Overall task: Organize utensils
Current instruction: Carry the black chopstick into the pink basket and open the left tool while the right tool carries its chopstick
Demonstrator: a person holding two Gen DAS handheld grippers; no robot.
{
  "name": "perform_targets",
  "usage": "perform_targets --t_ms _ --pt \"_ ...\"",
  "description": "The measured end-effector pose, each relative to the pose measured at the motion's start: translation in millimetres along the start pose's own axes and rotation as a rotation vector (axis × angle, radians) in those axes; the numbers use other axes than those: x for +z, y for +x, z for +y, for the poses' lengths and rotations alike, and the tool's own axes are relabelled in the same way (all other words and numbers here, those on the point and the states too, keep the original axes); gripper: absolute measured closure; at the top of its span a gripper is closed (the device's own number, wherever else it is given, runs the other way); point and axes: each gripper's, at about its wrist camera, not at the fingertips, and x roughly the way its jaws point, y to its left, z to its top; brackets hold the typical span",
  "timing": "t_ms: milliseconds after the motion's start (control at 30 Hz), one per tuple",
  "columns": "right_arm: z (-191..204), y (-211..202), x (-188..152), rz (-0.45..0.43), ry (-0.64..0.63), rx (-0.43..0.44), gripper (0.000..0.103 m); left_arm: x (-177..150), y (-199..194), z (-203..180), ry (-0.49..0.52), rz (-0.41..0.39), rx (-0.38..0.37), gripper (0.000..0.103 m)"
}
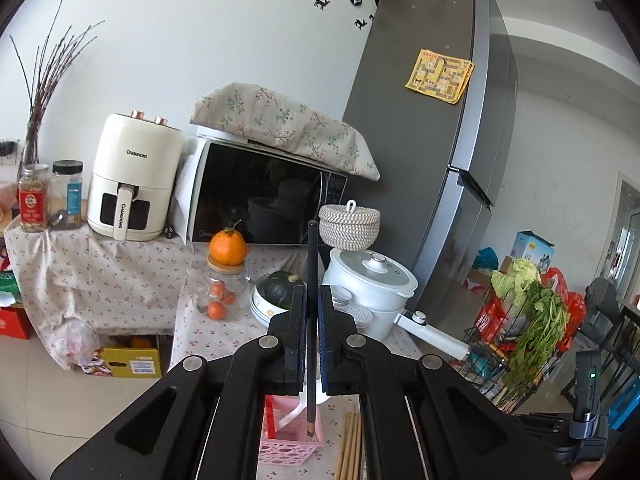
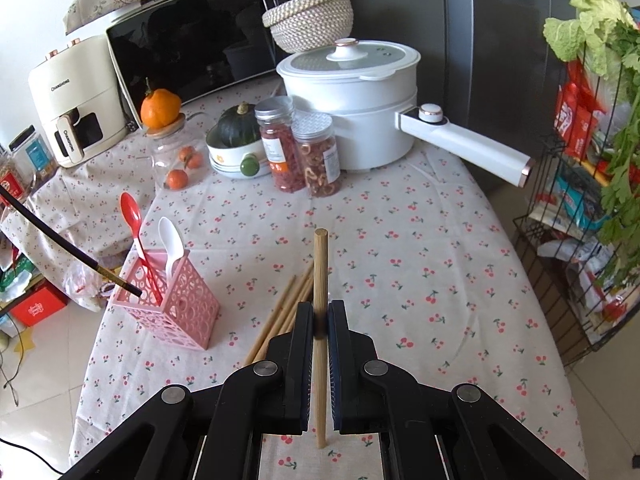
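Right wrist view: a wooden chopstick (image 2: 320, 280) is clamped by the right gripper (image 2: 320, 316) beside the pink holder (image 2: 176, 304), over whose rim a black chopstick (image 2: 60, 246), clamped by the left gripper (image 1: 312, 320), is tipped, apparently for insertion.

The chopstick (image 2: 320, 280) looks like matt pale wood; the holder (image 2: 176, 312) is glossy pink perforated plastic. The tablecloth (image 2: 400, 240) is printed cloth, the basket (image 2: 310, 20) rough woven.

Left gripper (image 1: 312, 300) and right gripper (image 2: 320, 314) each closed around a thin stick.
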Motion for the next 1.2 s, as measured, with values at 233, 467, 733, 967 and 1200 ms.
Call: perform_targets --t_ms 233,467,733,967,1200 --pt "-2 -2 0 0.0 0.005 0.0 0.099 -23 45 6 0.038 0.103 0.044 0.098" --pt "1 -7 2 -0.018 0.005 0.011 0.099 -44 84 12 0.035 0.221 0.029 0.098" --pt "9 -21 9 -0.059 0.007 0.05 0.099 -52 91 15 0.022 0.267 0.052 0.043" --pt "25 -39 24 -0.121 0.031 0.126 0.099 -62 79 24 0.038 0.36 0.076 0.035" --pt "52 -50 41 -0.212 0.057 0.2 0.099 -76 65 40 0.03 0.457 0.099 0.029"
